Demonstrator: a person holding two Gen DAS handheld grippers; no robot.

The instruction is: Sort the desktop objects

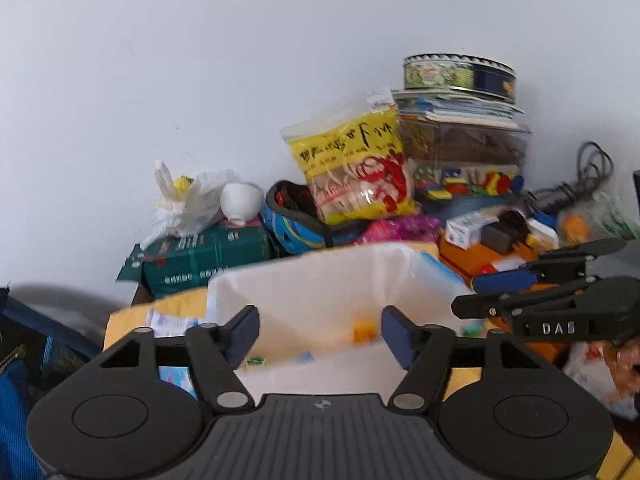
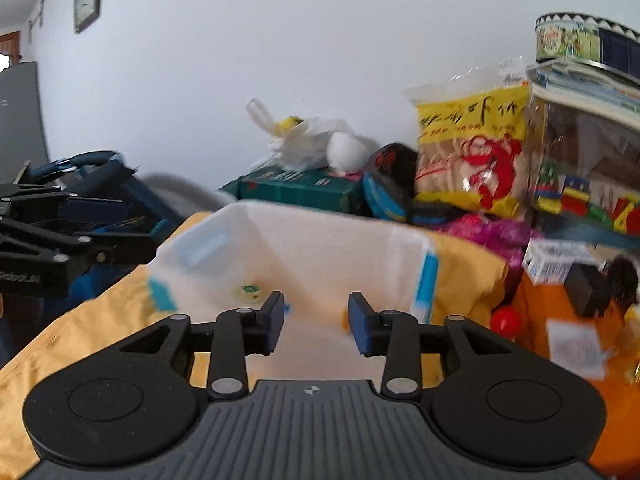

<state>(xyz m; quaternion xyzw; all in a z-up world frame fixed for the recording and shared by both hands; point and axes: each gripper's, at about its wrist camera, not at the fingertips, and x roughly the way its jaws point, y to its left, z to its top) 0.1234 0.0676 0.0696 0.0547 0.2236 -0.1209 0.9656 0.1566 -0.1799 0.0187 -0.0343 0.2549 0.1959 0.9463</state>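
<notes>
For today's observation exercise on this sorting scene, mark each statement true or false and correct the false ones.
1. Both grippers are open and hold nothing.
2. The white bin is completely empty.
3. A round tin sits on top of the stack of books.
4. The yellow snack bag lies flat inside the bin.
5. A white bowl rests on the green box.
1. True: the left gripper and the right gripper each show a clear gap with nothing between the fingers.
2. False: the white bin holds a few small pieces, among them a yellow block.
3. True: the round tin tops the stack of books.
4. False: the yellow snack bag stands upright behind the bin.
5. True: the white bowl sits on the green box.
</notes>
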